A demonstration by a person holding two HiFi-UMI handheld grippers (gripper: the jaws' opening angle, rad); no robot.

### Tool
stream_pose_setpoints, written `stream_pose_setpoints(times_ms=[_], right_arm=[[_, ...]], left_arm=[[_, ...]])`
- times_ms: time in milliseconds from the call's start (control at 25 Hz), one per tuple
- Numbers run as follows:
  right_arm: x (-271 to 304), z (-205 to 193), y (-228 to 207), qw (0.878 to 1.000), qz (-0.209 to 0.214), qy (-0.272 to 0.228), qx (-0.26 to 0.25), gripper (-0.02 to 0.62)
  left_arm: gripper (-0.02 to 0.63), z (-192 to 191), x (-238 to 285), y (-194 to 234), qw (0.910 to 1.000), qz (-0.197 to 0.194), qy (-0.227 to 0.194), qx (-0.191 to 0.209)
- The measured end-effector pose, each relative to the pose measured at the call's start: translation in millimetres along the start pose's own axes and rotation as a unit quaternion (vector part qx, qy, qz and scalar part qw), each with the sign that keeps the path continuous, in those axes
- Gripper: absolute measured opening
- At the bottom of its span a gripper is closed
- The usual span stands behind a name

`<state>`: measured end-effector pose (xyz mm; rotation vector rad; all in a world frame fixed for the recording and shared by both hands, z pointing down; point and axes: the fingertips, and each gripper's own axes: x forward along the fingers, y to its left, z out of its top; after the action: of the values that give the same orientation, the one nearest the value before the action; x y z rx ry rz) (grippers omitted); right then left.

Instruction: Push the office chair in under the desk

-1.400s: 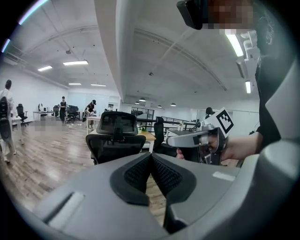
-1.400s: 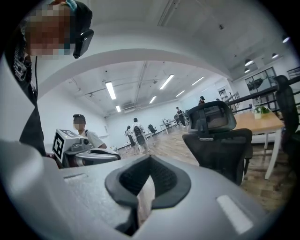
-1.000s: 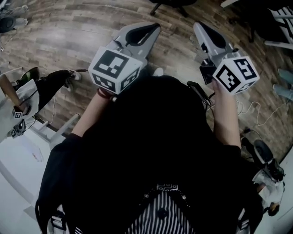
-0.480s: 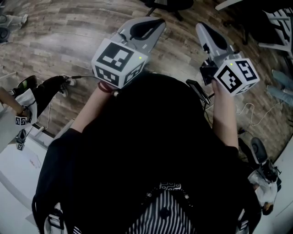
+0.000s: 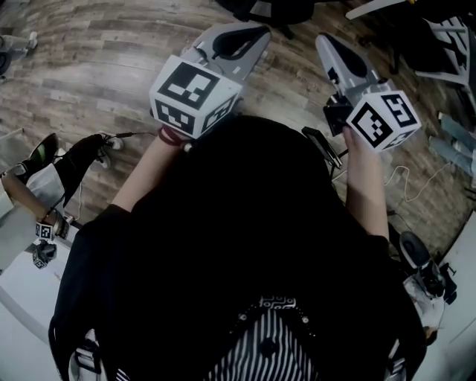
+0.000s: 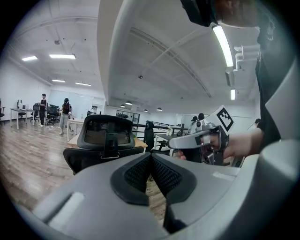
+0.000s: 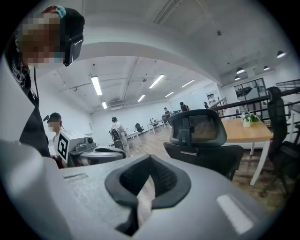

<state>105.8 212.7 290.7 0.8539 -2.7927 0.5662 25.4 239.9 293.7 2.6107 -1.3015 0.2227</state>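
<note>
The black mesh office chair (image 6: 107, 136) stands a little ahead of both grippers, its back towards me, in front of a wooden-topped desk (image 7: 246, 131). From the right gripper view the chair (image 7: 199, 138) sits right of centre. In the head view only the chair's edge (image 5: 268, 7) shows at the top. My left gripper (image 5: 260, 31) and right gripper (image 5: 321, 39) are held side by side above the wood floor, apart from the chair. Both are shut with nothing between the jaws: left gripper (image 6: 150, 157), right gripper (image 7: 149, 161).
Another black chair (image 7: 281, 140) stands right of the desk, and a small plant (image 7: 247, 120) sits on the desktop. A white table (image 5: 22, 298) and a seated person (image 5: 44, 175) are at my lower left. Cables (image 5: 416, 186) trail on the floor at right. Other people stand far off.
The floor has slid down the head view and the chair's edge has come in at the top: I have moved forward. Both grippers stay shut and level.
</note>
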Motion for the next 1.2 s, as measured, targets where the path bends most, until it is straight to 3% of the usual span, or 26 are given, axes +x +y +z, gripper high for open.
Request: stream_pose_setpoints(times_ms=[320,520,1200], right_arm=[[53,23,-3,1.000,-0.026,0.001,0.005,-0.002],[98,34,-31,0.999,-0.048,0.003,0.020,-0.002],[139,45,-59,0.995,-0.098,-0.019,0.030,0.000]], left_arm=[[0.005,13,4,59,0.9997,-0.023,0.001,-0.004],[0.005,13,28,112,0.9991,-0.039,0.010,-0.009],[0.005,14,52,171,0.9971,-0.074,0.012,0.009]])
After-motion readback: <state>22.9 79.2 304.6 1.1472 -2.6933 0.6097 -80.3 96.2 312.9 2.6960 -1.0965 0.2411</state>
